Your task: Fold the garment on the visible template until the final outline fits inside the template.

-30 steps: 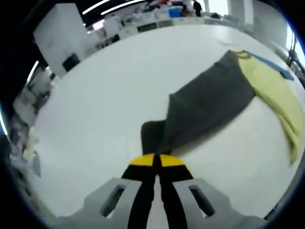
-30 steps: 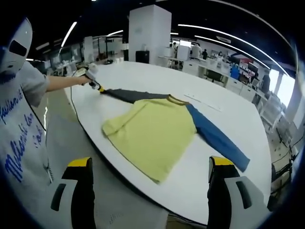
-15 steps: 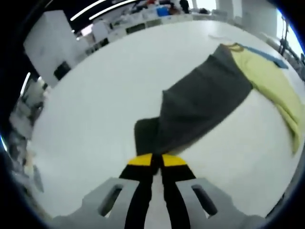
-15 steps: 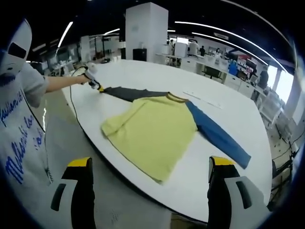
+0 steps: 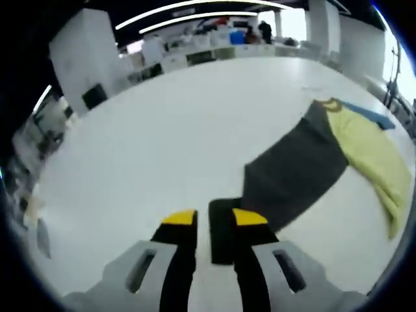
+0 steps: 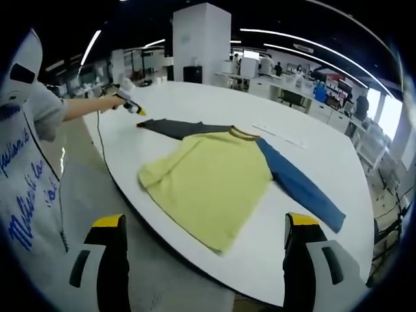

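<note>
A long-sleeved shirt lies flat on the white table [image 6: 195,97]: yellow body [image 6: 208,182], dark grey sleeve [image 6: 179,128], blue sleeve [image 6: 299,185]. In the left gripper view the grey sleeve [image 5: 292,175] runs up to the right towards the yellow body [image 5: 370,149], and its dark cuff [image 5: 221,231] lies on the table under my left gripper [image 5: 214,218]. The jaws stand slightly apart, open, and hold nothing. From the right gripper view the left gripper [image 6: 133,107] hovers just above the sleeve's end in a person's hand. My right gripper [image 6: 205,222] is wide open off the table's near edge.
A thin pale strip [image 6: 278,136] lies on the table beyond the collar. The person's grey printed top [image 6: 29,188] fills the left side, with grey floor [image 6: 169,286] under the table's curved edge. A white pillar [image 6: 200,39] and desks stand behind.
My left gripper has opened, let go of the grey cuff and lifted a little; the sleeve now lies straighter on the table. The right gripper has not moved.
</note>
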### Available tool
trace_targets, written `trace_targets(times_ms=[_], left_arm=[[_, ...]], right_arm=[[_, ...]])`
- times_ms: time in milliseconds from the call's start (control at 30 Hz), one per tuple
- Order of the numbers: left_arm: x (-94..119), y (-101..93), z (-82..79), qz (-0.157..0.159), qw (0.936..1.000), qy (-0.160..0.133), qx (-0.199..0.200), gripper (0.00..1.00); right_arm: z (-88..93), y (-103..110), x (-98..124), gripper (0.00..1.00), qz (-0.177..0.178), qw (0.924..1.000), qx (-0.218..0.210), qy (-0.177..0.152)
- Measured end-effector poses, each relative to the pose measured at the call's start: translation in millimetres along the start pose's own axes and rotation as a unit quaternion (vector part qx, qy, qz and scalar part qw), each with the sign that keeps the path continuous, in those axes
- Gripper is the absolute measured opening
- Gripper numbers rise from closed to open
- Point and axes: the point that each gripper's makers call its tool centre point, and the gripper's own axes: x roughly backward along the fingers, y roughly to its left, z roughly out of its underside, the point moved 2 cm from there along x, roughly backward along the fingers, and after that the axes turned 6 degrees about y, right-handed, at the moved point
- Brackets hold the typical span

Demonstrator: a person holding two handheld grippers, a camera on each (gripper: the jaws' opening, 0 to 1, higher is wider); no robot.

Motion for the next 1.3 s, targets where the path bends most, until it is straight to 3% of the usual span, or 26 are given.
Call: trace_targets(times_ms=[300,433,767,1100,1200,1300], left_arm=[[-33,-6.1,1.6,0.021,0.9991,0.036,-0.010,0.17],[-42,-3.2,4.6,0.028,0.9985,0.047,0.000,0.12],[-49,-6.1,12.5,0.040,0.9972,0.063,0.006,0.09],[-50,-9.0,9.9,0.047,0.9971,0.059,0.010,0.00],[-50,-8.3,9.7,0.044,0.9971,0.061,0.015,0.00],[-50,1.4,9.3,0.017,0.9982,0.056,0.009,0.00]], right_arm=[[4.7,-3,0,1.00,0.013,0.9997,-0.015,0.013],[5.2,-5,0,1.00,0.018,0.9995,-0.020,0.016],[-0.5,-7,-2,1.00,0.021,0.9996,-0.013,0.016],[-2.5,-6,-5,0.99,0.017,0.9996,-0.009,0.020],[-4.3,-5,-5,0.99,0.016,0.9997,-0.009,0.018],[-5.6,-6,-5,0.99,0.017,0.9997,-0.007,0.017]])
